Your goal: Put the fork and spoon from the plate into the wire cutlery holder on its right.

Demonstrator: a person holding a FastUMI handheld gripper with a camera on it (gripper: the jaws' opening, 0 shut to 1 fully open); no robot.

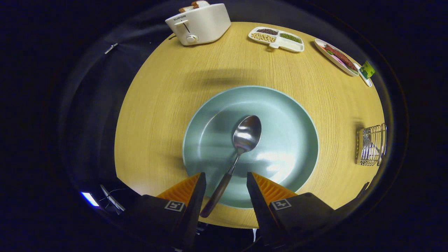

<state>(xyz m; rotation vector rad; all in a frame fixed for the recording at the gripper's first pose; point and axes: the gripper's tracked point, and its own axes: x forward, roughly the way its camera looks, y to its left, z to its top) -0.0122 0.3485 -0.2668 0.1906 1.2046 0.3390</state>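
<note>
Fingers of the gripper [225, 182] stand apart, straddling the dark handle of the spoon [241, 147] without pressing on it; the handle runs up between them and its bowl lies just ahead, face up in the well of the pale green plate [297, 119]. No fork lies on the plate, and whether it already sits in the wire cutlery holder [371, 145], well off to the right at the edge of the round wooden table [164, 94], is too small to tell. Beyond the plate stand a white toaster [198, 23] and a divided snack tray [276, 39]. By my judgement the spoon's grasp, carry and drop remain.
</note>
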